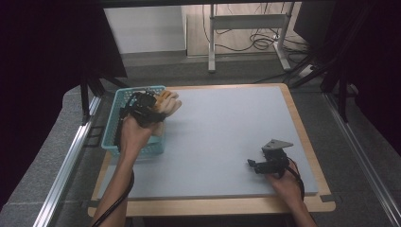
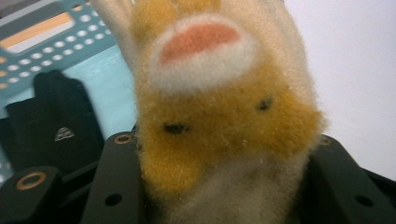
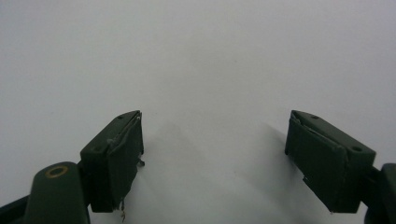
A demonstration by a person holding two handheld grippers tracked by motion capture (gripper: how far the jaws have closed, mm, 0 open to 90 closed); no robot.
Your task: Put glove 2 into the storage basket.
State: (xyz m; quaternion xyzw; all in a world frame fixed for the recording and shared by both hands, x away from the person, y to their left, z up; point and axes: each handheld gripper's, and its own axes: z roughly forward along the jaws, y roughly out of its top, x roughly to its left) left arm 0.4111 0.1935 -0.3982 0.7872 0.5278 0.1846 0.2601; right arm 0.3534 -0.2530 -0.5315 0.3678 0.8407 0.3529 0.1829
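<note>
Two forearms forward, left hand-held gripper [image 1: 158, 108] clamping plush toy [image 1: 169, 101] above basket [image 1: 115, 121].

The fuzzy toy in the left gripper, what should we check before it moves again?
1. Grip on the plush toy: the left gripper has its jaws pressed on both sides of it. Ok.
2. Toy lifted free: it sits at the right rim of the teal basket, but whether it clears the rim is unclear. Cannot tell.
3. Landing place: the grey mat beside the basket is bare. Ok.
4. Right gripper: open, low over the mat near the front right, far from the toy. Ok.
5. Black glove: lying in the basket, apart from the toy. Ok.
</note>
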